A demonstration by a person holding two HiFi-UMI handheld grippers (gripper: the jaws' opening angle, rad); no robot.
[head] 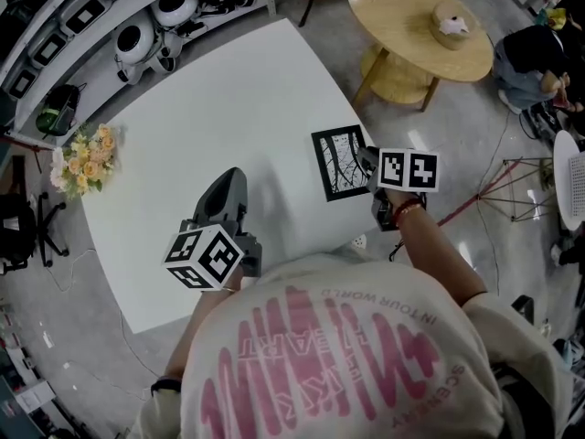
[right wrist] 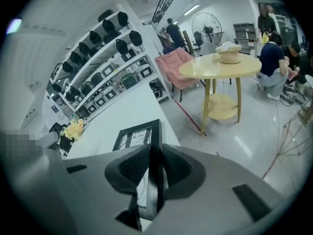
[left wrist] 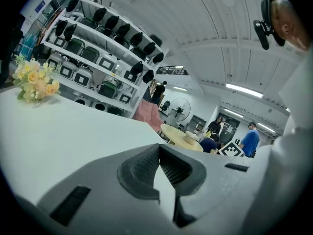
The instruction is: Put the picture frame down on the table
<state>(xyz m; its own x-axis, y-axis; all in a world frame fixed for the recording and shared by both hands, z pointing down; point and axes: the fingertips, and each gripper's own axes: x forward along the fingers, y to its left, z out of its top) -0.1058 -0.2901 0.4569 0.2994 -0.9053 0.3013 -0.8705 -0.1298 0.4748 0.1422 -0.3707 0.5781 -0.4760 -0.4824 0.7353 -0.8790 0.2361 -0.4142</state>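
The picture frame [head: 339, 163] is black-edged with a pale branch print. It sits low over the right side of the white table [head: 228, 108], and I cannot tell if it touches the top. My right gripper [head: 368, 162] is shut on the frame's right edge. In the right gripper view that black edge [right wrist: 155, 131] runs between the two dark pads of the right gripper [right wrist: 155, 155], with the picture frame [right wrist: 133, 137] stretching left over the table. The left gripper [head: 231, 176] rests at the table's near middle, shut and empty; in its own view the left gripper [left wrist: 159, 150] has its pads together.
A bunch of yellow flowers [head: 84, 158] lies at the table's left edge. A round wooden table [head: 416, 21] bearing a small basket [head: 451, 24] stands on the floor to the right. Shelves of helmets [head: 151, 21] line the far side. People [head: 530, 62] sit far right.
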